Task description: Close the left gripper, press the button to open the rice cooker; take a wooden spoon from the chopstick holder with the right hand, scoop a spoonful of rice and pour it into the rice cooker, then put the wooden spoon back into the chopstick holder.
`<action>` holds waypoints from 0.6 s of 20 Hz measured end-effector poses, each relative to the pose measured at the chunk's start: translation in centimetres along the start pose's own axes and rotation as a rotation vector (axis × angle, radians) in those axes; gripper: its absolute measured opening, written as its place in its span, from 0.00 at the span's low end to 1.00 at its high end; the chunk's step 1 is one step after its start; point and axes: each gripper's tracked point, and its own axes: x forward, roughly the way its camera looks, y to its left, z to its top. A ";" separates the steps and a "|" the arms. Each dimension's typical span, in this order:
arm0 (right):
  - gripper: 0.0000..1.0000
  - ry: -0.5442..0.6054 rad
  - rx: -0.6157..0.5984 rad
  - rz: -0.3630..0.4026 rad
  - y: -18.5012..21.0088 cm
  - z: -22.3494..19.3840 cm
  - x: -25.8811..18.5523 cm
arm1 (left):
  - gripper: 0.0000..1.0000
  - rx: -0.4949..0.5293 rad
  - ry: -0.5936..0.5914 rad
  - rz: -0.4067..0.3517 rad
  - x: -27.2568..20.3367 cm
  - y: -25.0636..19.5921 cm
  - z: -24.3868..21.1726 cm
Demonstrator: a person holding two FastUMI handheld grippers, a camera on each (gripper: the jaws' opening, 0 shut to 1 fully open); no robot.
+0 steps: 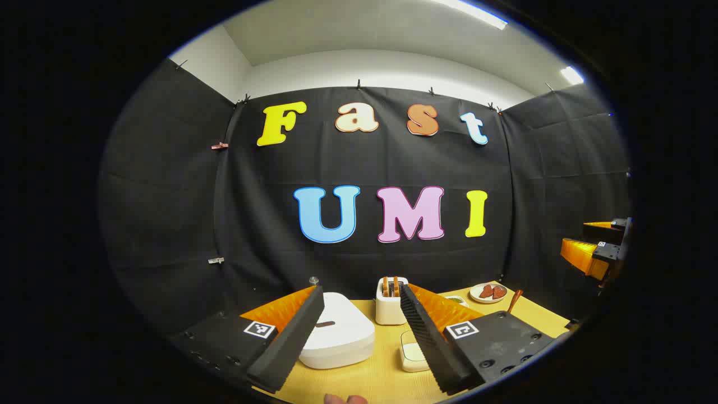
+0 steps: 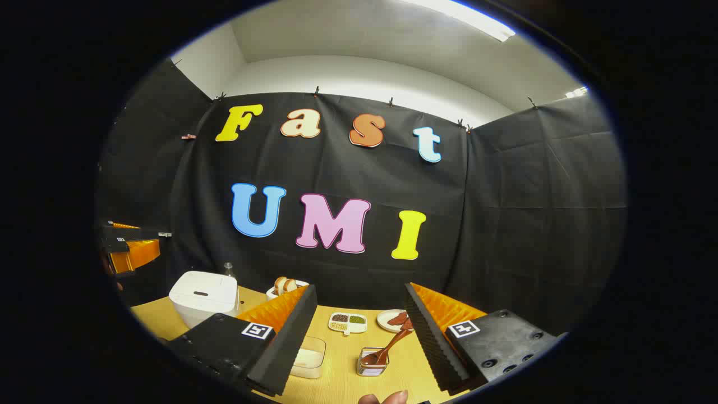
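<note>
Item one, my left gripper (image 1: 359,336): two long ribbed foam-faced fingers on boxy matte housings with square coded tags, jaws spread wide and holding nothing, raised above the table (image 1: 387,376), a pale yellow surface with a fine woven grain; item two, the rice cooker (image 1: 339,331): smooth white plastic, rounded-square body with soft corners, lid down, a small dark slot-shaped button on top, sitting on the table between and beyond my left fingers, nearer the left one; item three, a white toaster (image 1: 391,306) with two browned slices standing in its slots, behind the cooker; item four, a clear squarish rice container (image 2: 308,356) with white rice in the bottom, seen past my right gripper's left finger; item five, my right gripper (image 2: 359,342): same ribbed fingers, jaws likewise wide apart and empty, held over the table's right portion; item six, the chopstick holder (image 2: 372,361): a small open cup, apparently clear-walled, standing on the table between my right fingers; item seven, the wooden spoon (image 2: 392,343): reddish-brown, smooth, its handle leaning up and to the right out of the holder, untouched; item eight, a white divided dish (image 2: 348,322) with dark and green grains in separate wells, behind the holder; item nine, a round white plate (image 2: 392,320) carrying reddish pieces, just right of the dish; item ten, a fingertip (image 2: 390,398) at the lower edge of the right gripper view.
</note>
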 end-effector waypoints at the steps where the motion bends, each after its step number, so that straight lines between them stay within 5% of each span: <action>1: 0.97 0.002 -0.001 0.000 0.0 0.0 0.0 | 0.95 0.000 0.002 -0.001 0.0 -0.1 0.0; 12: 0.97 0.011 -0.020 0.006 0.0 -0.1 0.0 | 0.95 0.004 0.004 -0.002 -0.2 0.1 -0.1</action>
